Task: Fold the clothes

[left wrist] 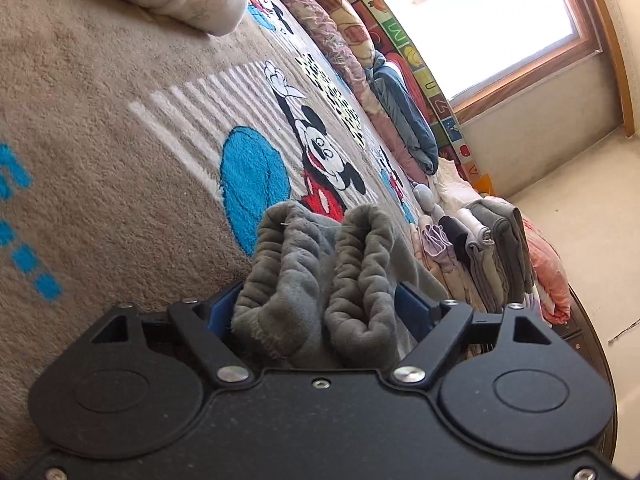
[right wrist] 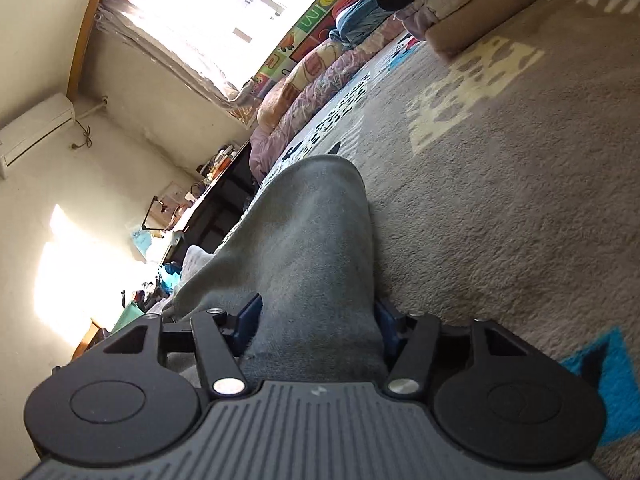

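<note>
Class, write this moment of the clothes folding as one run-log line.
task: fold clothes | left gripper: grey garment bunched between fingers | right gripper: same grey cloth between fingers | surface: cartoon rug

A big fuzzy tan blanket (left wrist: 100,128) with cartoon mice and blue shapes covers the bed. Rolled quilts (left wrist: 320,20) lie along its far side, next to a bright letter mat (left wrist: 404,36). A window (left wrist: 500,20) with a wooden frame lets in strong sun. The walls are cream. An air conditioner (right wrist: 38,128) hangs high on one wall, and a dark desk (right wrist: 216,196) full of small things stands below it.
</note>
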